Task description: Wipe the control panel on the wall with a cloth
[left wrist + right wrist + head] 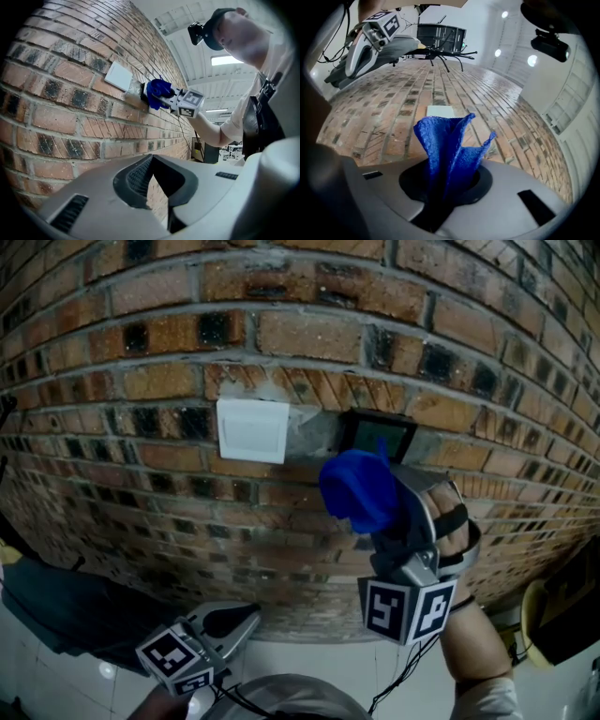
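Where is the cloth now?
In the head view, right of centre: the blue cloth is clamped in the right tongs at the control panel, right of the white plate.

Brick wall (141, 381) bearing white plate (251, 430) beside dark control panel (375, 433)

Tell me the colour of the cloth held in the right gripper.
Bright blue cloth, clamped in the right gripper; shows best in the right gripper view.

A white square cover plate (252, 430) has a grey mortar patch (314, 432) touching its right edge. Below left, a dark crumpled sheet (66, 606) lies on pale floor tiles (56, 681). A yellow object (536, 610), its kind unclear, shows lower right.
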{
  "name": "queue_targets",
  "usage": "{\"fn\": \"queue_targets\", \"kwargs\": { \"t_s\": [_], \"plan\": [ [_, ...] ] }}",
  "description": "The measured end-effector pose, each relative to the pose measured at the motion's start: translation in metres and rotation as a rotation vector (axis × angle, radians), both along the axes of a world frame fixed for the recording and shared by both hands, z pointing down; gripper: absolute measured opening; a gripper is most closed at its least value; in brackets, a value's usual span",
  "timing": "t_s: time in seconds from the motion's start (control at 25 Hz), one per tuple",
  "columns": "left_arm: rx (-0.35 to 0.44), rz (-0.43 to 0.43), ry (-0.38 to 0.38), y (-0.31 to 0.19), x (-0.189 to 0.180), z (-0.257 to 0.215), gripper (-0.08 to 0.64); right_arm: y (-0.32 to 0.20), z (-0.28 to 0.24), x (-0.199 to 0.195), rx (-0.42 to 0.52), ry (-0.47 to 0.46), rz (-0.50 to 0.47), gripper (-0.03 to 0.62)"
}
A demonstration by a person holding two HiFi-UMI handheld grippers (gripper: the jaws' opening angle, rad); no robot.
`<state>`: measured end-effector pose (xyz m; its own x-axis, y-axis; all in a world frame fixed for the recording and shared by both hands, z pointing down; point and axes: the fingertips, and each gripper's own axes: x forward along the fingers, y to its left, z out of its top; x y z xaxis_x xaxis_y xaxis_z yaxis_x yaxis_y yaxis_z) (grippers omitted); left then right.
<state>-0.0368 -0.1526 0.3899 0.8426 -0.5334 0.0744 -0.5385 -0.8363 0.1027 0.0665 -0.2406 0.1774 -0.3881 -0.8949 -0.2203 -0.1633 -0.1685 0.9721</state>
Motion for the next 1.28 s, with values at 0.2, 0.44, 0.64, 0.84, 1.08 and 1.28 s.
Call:
{"fn": "queue_targets", "kwargs": {
  "t_s": [0.2,0.44,0.64,0.84,1.08,1.28],
  "plan": [
    [0.006,0.013,0.012,0.003,0.004,-0.003,-0.006,-0.004,-0.049,0.006,0.087,-0.026,0.009,0.086],
    [0.001,-0.002,0.016,0.004,-0.004,0.000,-0.007,-0.014,-0.035,0.007,0.069,-0.008,0.027,0.086],
    [-0.002,0.000,0.016,0.005,-0.004,0.000,-0.006,-0.015,-0.009,0.005,0.033,0.009,0.028,0.086],
    [-0.003,0.010,0.011,0.006,-0.002,0.001,-0.007,-0.015,0.020,0.004,-0.008,0.013,0.024,0.086],
    [-0.001,0.008,0.001,0.005,-0.002,0.003,-0.007,-0.024,0.059,0.004,-0.081,0.027,0.032,0.086],
    [-0.008,0.002,-0.005,0.005,-0.002,0.004,-0.006,-0.031,0.080,0.007,-0.124,0.020,0.026,0.087]
  ]
}}
